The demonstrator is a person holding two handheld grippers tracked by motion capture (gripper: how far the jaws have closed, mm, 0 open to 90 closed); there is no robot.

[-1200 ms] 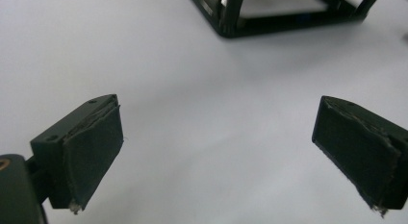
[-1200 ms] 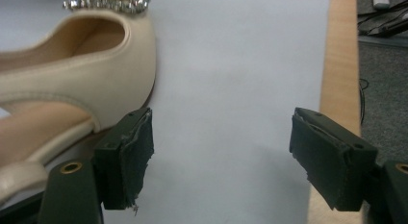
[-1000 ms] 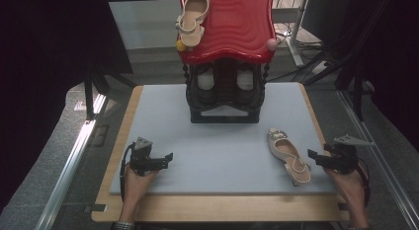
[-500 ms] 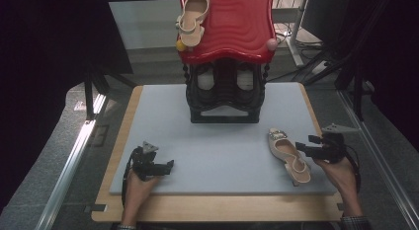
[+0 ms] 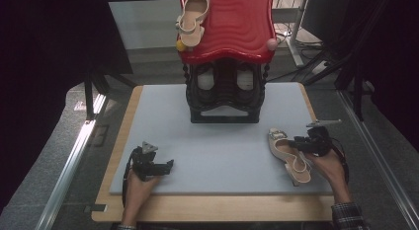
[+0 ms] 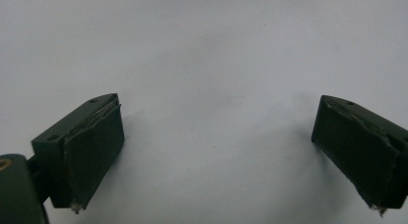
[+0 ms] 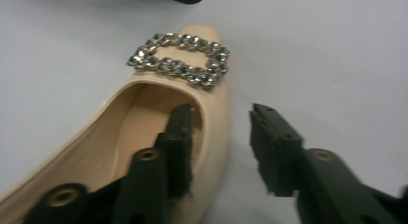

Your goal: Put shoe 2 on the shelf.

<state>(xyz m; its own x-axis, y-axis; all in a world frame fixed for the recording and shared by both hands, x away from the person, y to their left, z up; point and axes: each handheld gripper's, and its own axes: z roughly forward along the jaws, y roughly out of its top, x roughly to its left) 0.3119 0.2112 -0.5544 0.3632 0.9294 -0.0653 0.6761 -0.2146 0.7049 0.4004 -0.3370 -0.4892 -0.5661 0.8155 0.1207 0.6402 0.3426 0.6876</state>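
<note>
Straddling beige shoe [image 7: 144,132] side wall, right hand-held gripper [image 7: 219,147], jaws closing

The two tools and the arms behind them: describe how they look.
Both tools are black. The left tool has a grey three-cornered plate on top and a black cable looping by the wrist; its pads are flat, dark and frayed at the edges. The right tool carries a grey plate too. A checked cuff covers the right wrist.
</note>
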